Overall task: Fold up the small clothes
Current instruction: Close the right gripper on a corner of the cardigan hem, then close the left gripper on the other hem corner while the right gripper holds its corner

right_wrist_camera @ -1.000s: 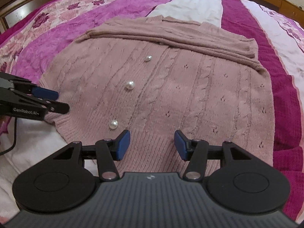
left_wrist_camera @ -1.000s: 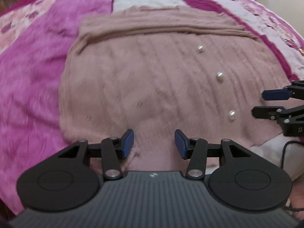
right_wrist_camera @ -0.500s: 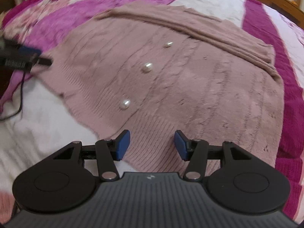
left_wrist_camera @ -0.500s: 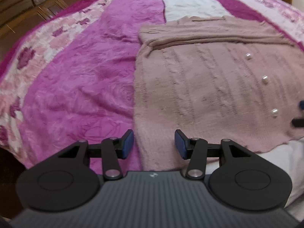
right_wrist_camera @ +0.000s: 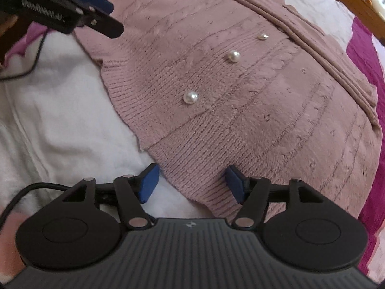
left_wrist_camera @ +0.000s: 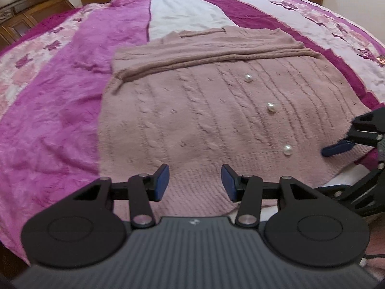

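Note:
A dusty-pink knitted cardigan [left_wrist_camera: 192,110] with pearl buttons [left_wrist_camera: 270,107] lies flat on the bed, its sleeves folded across the top. My left gripper [left_wrist_camera: 195,183] hovers open over the ribbed hem near the cardigan's left side, nothing between its pads. In the right wrist view my right gripper [right_wrist_camera: 192,183] points steeply down at the cardigan [right_wrist_camera: 252,91] and its jaws are opening. The hem's edge lies between the blue pads, which do not press it. Each gripper shows in the other's view: the right gripper [left_wrist_camera: 334,168] at the right edge, the left gripper [right_wrist_camera: 112,16] at the top left.
The bedspread [left_wrist_camera: 60,120] has magenta, floral pink and white stripes; a white patch [right_wrist_camera: 60,120] lies just below the hem. A black cable [right_wrist_camera: 31,65] trails from the left gripper. Dark wooden furniture [left_wrist_camera: 28,4] stands behind the bed, and a wooden frame [right_wrist_camera: 349,0] runs at the far right.
The left view swung left off the cardigan, then back over its hem. The right gripper rolled and sank close to the hem's right part, and its jaws stand wider.

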Motion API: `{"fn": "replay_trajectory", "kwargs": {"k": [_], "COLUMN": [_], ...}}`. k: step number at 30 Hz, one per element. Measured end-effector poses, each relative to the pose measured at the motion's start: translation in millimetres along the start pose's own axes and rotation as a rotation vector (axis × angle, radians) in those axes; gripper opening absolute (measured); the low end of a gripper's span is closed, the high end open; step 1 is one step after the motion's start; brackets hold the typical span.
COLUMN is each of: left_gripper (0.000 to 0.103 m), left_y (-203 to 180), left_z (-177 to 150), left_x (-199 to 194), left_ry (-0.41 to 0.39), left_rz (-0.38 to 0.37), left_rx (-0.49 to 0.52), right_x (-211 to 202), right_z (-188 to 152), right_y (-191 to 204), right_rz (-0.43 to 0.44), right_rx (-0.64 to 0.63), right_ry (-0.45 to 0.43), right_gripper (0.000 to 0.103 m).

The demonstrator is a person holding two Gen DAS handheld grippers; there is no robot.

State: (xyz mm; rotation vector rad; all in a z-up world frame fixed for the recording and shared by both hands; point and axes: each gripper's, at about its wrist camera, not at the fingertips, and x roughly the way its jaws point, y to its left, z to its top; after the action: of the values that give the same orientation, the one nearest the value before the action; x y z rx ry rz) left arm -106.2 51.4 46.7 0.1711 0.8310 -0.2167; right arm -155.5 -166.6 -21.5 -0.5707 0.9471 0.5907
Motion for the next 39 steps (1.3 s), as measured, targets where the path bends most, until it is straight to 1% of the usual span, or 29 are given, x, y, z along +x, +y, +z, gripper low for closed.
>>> {"fn": "replay_trajectory", "kwargs": {"k": [4, 8, 9, 10, 12, 13, 15, 17, 18, 20, 21, 23, 26, 29, 31, 32, 34, 37, 38, 39], "left_gripper": [0.050, 0.050, 0.050, 0.050, 0.050, 0.050, 0.050, 0.052, 0.059, 0.070, 0.071, 0.071, 0.071, 0.071, 0.071, 0.071, 0.071, 0.070, 0.067, 0.054], "left_y": [0, 0, 0, -2, -6, -9, -14, -20, -22, -27, -29, -33, -39, -43, -46, -47, -49, -47, -45, -45], "left_z": [-2, -3, -3, -3, -4, -5, -7, -9, -10, -12, -13, -15, -17, -19, -20, -21, -21, -21, -20, -19], "left_x": [0, 0, 0, 0, 0, 0, 0, 1, 2, 3, 3, 4, 9, 16, 21, 25, 29, 33, 34, 34], "left_ry": [0.006, 0.007, 0.008, 0.009, 0.012, 0.014, 0.016, 0.022, 0.025, 0.026, 0.023, 0.025, 0.049, 0.073, 0.087, 0.088, 0.076, 0.038, 0.024, 0.012], "left_rz": [-0.022, -0.042, -0.049, -0.057, -0.079, -0.090, -0.112, -0.124, -0.128, -0.131, -0.132, -0.144, -0.163, -0.158, -0.125, -0.097, -0.051, -0.006, 0.000, 0.001], "left_rx": [-0.012, -0.007, -0.001, 0.006, 0.027, 0.039, 0.065, 0.092, 0.106, 0.135, 0.150, 0.181, 0.207, 0.233, 0.255, 0.270, 0.292, 0.284, 0.278, 0.272], "right_x": [9, 13, 12, 12, 11, 11, 6, -2, -6, -13, -16, -22, -27, -34, -37, -38, -38, -36, -34, -32], "right_z": [2, 4, 4, 5, 4, 5, 4, 2, 1, 2, 1, 2, 4, 4, 5, 4, 4, 3, 2, 1], "right_y": [2, 5, 5, 6, 6, 5, 2, -2, -5, -11, -14, -19, -27, -32, -34, -35, -34, -30, -28, -28], "right_rz": [-0.023, -0.066, -0.080, -0.098, -0.141, -0.152, -0.155, -0.151, -0.145, -0.133, -0.127, -0.117, -0.094, -0.071, -0.064, -0.063, -0.063, -0.059, -0.052, -0.044], "right_rx": [0.006, 0.006, 0.007, 0.006, 0.012, 0.019, 0.043, 0.079, 0.098, 0.141, 0.157, 0.190, 0.237, 0.274, 0.287, 0.288, 0.284, 0.268, 0.264, 0.267], "right_ry": [0.002, -0.012, -0.021, -0.028, -0.045, -0.052, -0.080, -0.118, -0.139, -0.169, -0.183, -0.205, -0.232, -0.250, -0.256, -0.258, -0.255, -0.245, -0.239, -0.227], "right_gripper": [0.070, 0.062, 0.054, 0.050, 0.027, 0.024, 0.015, 0.013, 0.013, 0.012, 0.012, 0.012, 0.012, 0.012, 0.012, 0.012, 0.012, 0.012, 0.012, 0.013]}}
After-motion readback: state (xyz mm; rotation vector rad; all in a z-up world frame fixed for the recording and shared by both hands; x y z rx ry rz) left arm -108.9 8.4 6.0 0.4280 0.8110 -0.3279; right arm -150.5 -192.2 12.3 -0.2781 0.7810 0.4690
